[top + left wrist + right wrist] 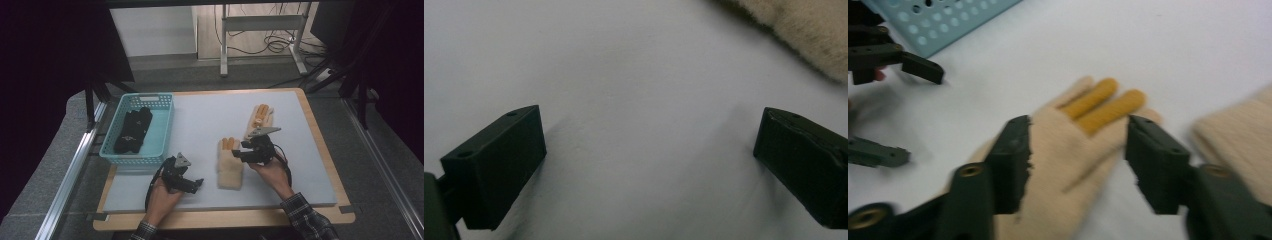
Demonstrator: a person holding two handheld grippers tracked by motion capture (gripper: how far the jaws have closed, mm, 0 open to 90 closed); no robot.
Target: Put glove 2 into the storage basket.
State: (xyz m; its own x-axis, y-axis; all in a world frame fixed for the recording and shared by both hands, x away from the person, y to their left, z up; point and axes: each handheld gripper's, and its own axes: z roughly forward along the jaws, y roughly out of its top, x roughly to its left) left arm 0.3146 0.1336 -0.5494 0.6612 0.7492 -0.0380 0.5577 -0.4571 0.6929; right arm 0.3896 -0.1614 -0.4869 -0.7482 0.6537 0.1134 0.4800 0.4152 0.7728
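My left gripper rests on the tabletop, jaws wide apart, empty. Just to its right lies the near beige glove, flat. My right gripper hangs over its palm, jaws apart, straddling it without pressing.

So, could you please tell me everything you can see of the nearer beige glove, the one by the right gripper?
The nearer beige glove looks like fuzzy knit wool, cream-beige with mustard-yellow fingers. It lies flat on the pale grey mat, cuff towards the person, fingers pointing away. The right gripper hangs over it, its jaws standing apart on either side of the palm; whether they touch the fabric is unclear. A second matching glove lies apart, farther back.
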